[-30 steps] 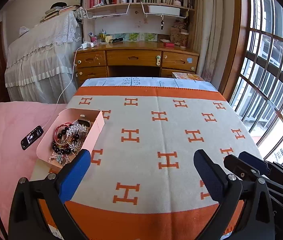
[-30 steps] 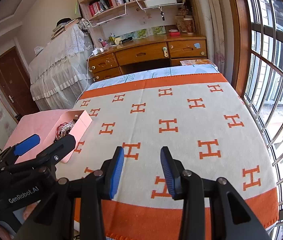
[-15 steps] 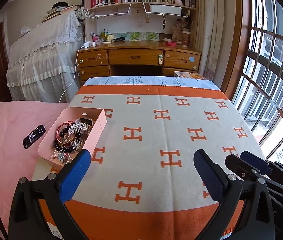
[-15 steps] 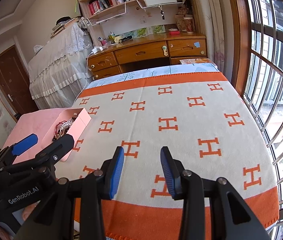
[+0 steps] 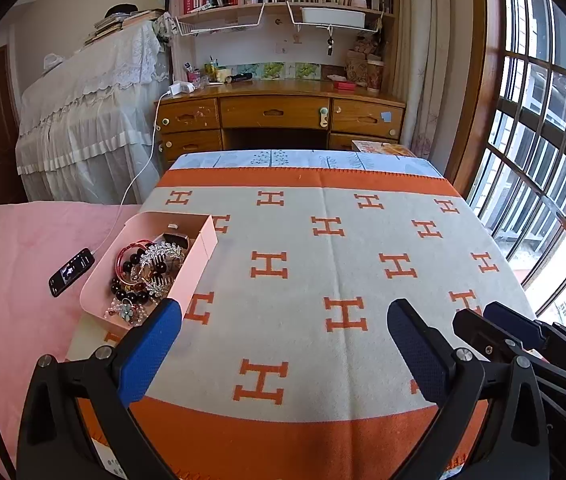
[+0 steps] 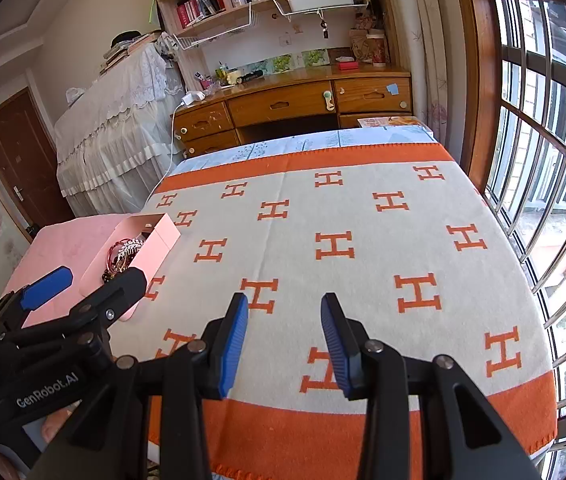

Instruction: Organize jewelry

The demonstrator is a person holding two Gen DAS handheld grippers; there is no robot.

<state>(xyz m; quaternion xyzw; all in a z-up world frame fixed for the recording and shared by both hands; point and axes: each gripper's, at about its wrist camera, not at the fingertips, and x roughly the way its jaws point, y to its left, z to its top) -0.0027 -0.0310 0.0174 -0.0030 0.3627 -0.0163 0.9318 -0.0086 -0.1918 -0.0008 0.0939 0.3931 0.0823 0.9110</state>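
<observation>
A pink open box (image 5: pixel 199 252) sits at the left edge of the blanket-covered table, full of jewelry (image 5: pixel 143 268): dark bead bracelets, red bangles, a silver leaf hair comb. It also shows in the right wrist view (image 6: pixel 151 248). My left gripper (image 5: pixel 283 340) is wide open and empty, held above the table's near edge, right of the box. My right gripper (image 6: pixel 285 328) is open and empty, over the near middle of the table. The left gripper also shows in the right wrist view (image 6: pixel 83 288), next to the box.
The table wears a grey blanket with orange H marks (image 5: pixel 323 248). A phone on a white cable (image 5: pixel 72 266) lies on the pink bed left of the box. A wooden desk (image 5: pixel 283 116) stands beyond the table. Barred windows (image 5: pixel 543 140) run along the right.
Both views have shifted only slightly; the left gripper has risen or tilted a little. Neither gripper has changed its opening. The box and jewelry have not moved.
</observation>
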